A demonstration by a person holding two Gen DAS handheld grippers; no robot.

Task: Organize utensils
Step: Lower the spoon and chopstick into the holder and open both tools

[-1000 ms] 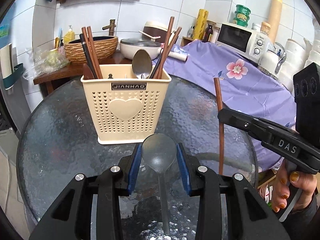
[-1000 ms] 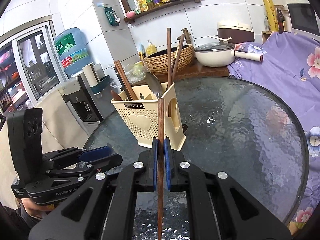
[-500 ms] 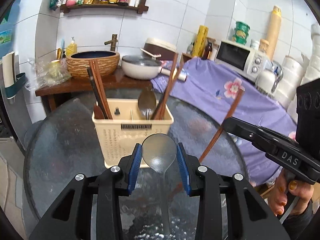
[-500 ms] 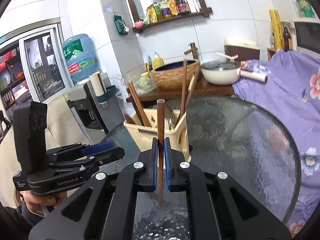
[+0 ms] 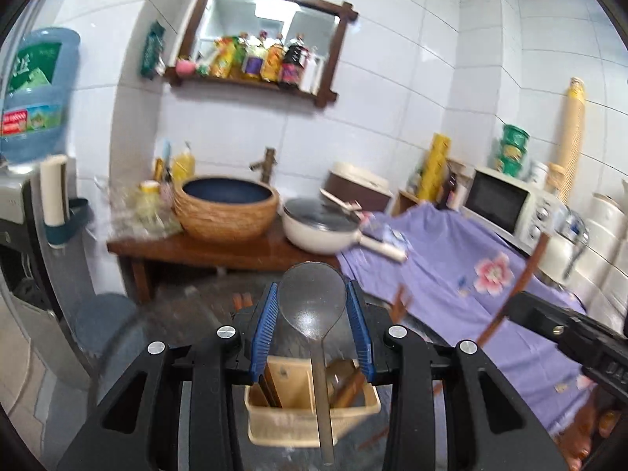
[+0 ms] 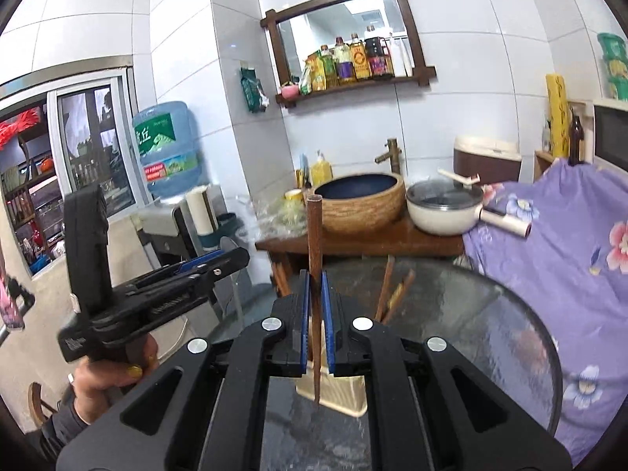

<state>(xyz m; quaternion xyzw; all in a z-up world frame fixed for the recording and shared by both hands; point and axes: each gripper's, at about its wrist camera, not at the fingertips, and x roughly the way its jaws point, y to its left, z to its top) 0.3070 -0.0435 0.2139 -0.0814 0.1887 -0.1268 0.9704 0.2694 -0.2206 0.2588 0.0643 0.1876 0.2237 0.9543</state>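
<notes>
My left gripper [image 5: 313, 324] is shut on a grey metal spoon [image 5: 313, 306], bowl up, handle hanging down over the cream utensil holder [image 5: 310, 422] right below it. The holder has chopsticks and a spoon inside. My right gripper [image 6: 315, 320] is shut on a brown wooden chopstick [image 6: 314, 243], held upright, its lower tip just above the cream holder [image 6: 337, 392]. The right gripper also shows at the right of the left wrist view [image 5: 565, 329], and the left gripper at the left of the right wrist view [image 6: 184, 282].
The holder stands on a round glass table [image 6: 490, 333]. Behind it a wooden counter [image 5: 219, 247] carries a woven basin [image 5: 227, 208] and a white pan [image 5: 322, 227]. A purple floral cloth [image 5: 471, 274] lies to the right, with a microwave [image 5: 506, 204] beyond.
Both grippers have risen well above the table and moved over the holder, which now sits low and close beneath them. The spoon and the chopstick stay clamped.
</notes>
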